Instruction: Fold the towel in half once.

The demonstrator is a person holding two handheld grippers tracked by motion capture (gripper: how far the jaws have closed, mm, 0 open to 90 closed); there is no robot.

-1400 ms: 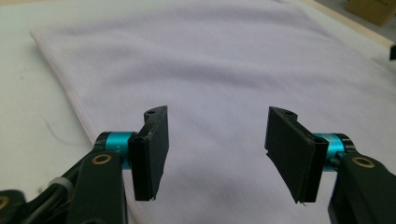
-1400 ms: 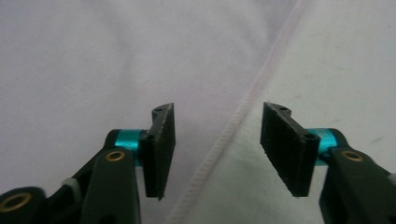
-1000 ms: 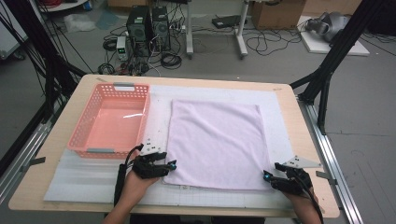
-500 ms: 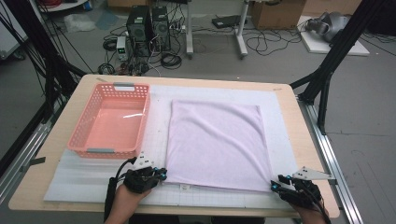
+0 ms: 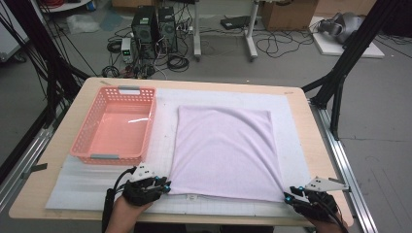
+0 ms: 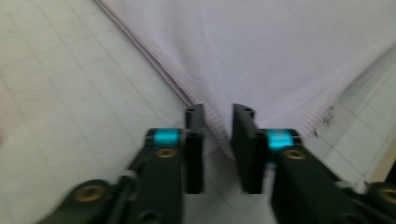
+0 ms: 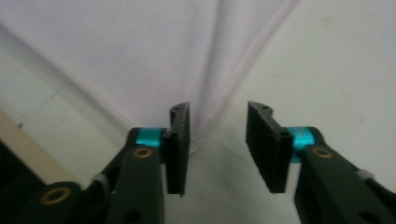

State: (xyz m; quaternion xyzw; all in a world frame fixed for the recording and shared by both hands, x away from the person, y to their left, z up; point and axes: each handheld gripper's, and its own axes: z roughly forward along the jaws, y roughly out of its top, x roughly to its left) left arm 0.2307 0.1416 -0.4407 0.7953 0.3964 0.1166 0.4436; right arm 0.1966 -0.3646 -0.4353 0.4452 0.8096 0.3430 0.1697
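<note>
Though spread flat, carries a few soft creases: pale lilac cloth (image 5: pixel 223 150), resting on the white mat (image 5: pixel 291 111) at mid bench (image 5: pixel 97 85). Reaches with its near edge almost to the mat's near edge. Lies just right of a pink basket (image 5: pixel 82 145), apart from it, with a strip of bare mat between. Sits slightly askew, near edge wider than far edge in the high view.

At the cloth's near left corner: left tongs (image 5: pixel 167 187), low over the mat. Have just been opening. Stand released, with a narrow gap and the corner's hem between the pads (image 6: pixel 195 140), not pinched. Along the left gripper view: corner tip running down into that gap, closer to the right-hand pad, with mat grid lines on both sides.

At the near right corner, close to the bench's right edge: right tongs (image 5: pixel 287 198). Have likewise just been opening. Stand released, set wider than the left pair. Along the right gripper view: stitched hem running down just beside the left-hand pad, touching or merely close, cannot tell which; well clear of the other pad. Above it, a soft ridge rising up the cloth from that corner.

On the basket: a grey handle at each short end, long side parallel to the cloth's left edge.
</note>
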